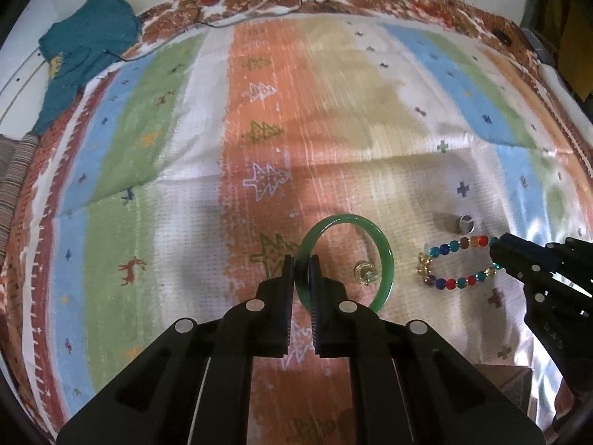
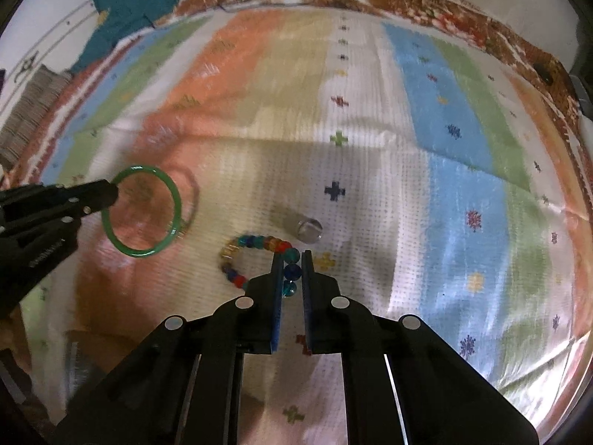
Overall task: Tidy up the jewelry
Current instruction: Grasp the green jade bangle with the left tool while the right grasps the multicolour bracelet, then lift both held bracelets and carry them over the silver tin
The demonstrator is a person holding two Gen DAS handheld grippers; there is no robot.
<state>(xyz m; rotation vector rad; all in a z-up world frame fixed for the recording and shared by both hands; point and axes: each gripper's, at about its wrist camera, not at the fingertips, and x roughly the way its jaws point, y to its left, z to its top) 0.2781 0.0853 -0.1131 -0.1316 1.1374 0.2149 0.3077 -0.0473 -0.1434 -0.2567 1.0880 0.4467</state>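
left wrist view, from the left edge: a teal cloth (image 1: 85, 44) lies crumpled at the far corner of the striped cloth (image 1: 122, 170) that covers the worktop. near the middle, the left claw (image 1: 301, 270) is pinched narrow on the near-left rim of the green bangle (image 1: 385, 256), which stands tilted up off the cloth rather than lying flat. seen through the bangle's hoop, a small clear glass piece (image 1: 365, 271) sits on the cloth; whether it touches the bangle i cannot tell. further right a small silver ring (image 1: 466, 223) lies just beyond the beaded bracelet (image 1: 450, 283), apart from it. the bracelet's coloured beads form a loop whose right end meets the tips of the right claw (image 1: 498, 256) coming in from the right edge.

right wrist view, again from the left: the left claw (image 2: 111, 194) grips the green bangle (image 2: 178, 204), lifted and blurred. to its right the beaded bracelet (image 2: 241, 248) curves on the cloth, and the right claw (image 2: 291, 265) is closed narrow on its beads, several showing between the two fingers. the silver ring (image 2: 309, 229) lies just beyond the fingertips, close to the bracelet.
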